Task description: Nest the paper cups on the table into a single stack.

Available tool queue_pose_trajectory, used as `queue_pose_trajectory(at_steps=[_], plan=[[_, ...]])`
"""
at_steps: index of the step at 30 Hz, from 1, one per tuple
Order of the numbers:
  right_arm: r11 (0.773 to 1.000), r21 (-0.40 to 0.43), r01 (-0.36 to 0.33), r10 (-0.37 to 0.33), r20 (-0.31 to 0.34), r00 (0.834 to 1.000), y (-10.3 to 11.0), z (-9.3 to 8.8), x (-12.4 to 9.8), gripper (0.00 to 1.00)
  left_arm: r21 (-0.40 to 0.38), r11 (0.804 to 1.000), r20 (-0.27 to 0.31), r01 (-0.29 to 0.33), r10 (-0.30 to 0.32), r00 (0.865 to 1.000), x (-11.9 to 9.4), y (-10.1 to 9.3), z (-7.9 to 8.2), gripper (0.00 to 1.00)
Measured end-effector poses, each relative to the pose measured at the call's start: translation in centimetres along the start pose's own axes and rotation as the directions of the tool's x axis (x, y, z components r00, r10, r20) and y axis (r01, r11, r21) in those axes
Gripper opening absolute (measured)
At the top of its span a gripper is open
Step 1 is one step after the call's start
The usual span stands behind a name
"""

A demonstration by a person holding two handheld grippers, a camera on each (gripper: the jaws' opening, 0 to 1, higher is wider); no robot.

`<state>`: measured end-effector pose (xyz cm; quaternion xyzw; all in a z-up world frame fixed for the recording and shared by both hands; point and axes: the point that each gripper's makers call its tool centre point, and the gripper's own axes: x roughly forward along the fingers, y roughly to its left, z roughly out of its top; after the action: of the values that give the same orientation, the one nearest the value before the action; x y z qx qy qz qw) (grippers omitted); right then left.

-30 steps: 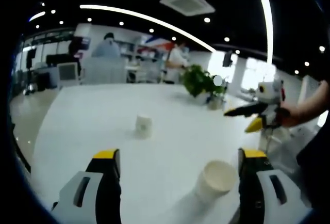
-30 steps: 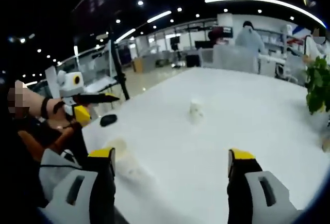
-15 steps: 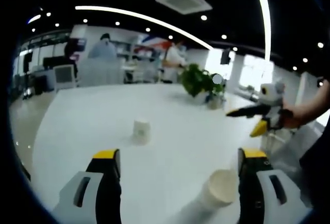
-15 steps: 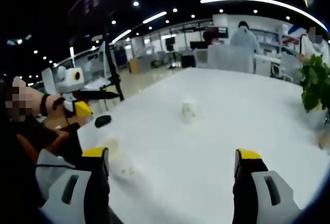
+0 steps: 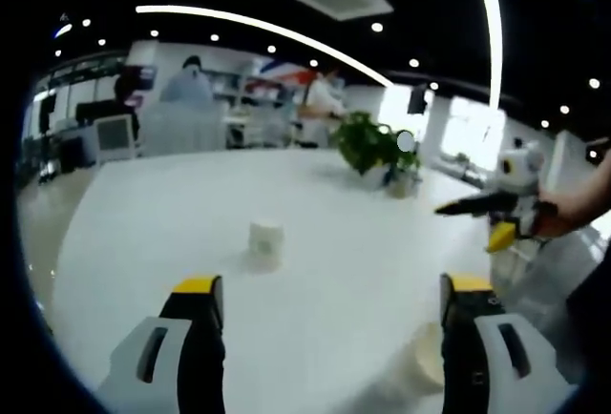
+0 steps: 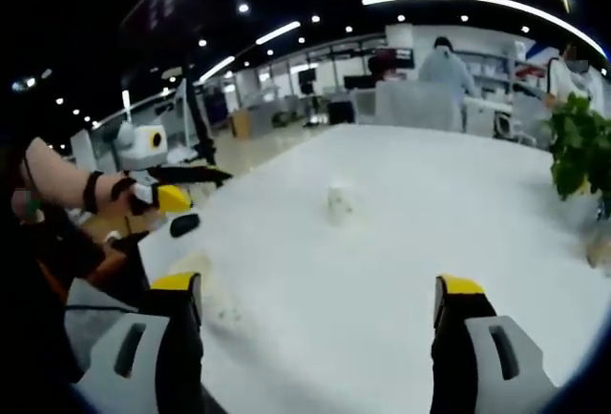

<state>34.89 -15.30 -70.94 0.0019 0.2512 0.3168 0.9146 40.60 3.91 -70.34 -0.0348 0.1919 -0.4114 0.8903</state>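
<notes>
A white paper cup [image 5: 264, 242] stands upright mid-table, ahead of my left gripper [image 5: 332, 338], which is open and holds nothing. A second paper cup [image 5: 421, 366] lies on its side just inside that gripper's right jaw, low in the left gripper view. In the right gripper view the upright cup [image 6: 339, 201] sits farther out. The lying cup [image 6: 198, 269] is a faint shape near the left jaw of my open right gripper [image 6: 317, 338]. A hand holds the right gripper [image 5: 496, 212] at the right of the left gripper view. At the left of the other view is the left gripper [image 6: 160, 185].
The white table [image 5: 172, 214] is long and wide. A potted plant [image 5: 374, 150] stands at its far end, also seen as the plant [image 6: 579, 152] at the right. A small black object [image 6: 183, 225] lies near the table's left edge. People stand in the background.
The left gripper view has shifted, so the lying cup now sits lower, beside the right jaw. My right gripper's jaws have spread slightly wider. The cups have not moved.
</notes>
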Motion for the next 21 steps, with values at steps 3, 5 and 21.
queue_pose_trajectory(at_steps=[3,5,21], plan=[[1.0,-0.007,0.002,-0.002,-0.005,1.0,0.1,-0.1,0.0,1.0,0.002,1.0,-0.006,0.011,-0.011,1.0,0.9,0.4,0.0,0.93],[1.0,-0.011,0.002,-0.002,-0.008,1.0,0.1,-0.2,0.1,1.0,0.003,1.0,-0.01,0.017,-0.017,1.0,1.4,0.5,0.0,0.93],[0.999,0.042,0.017,-0.016,-0.022,1.0,-0.2,-1.9,0.7,0.99,0.033,0.999,-0.067,0.021,-0.018,0.998,5.8,2.4,-0.4,0.92]])
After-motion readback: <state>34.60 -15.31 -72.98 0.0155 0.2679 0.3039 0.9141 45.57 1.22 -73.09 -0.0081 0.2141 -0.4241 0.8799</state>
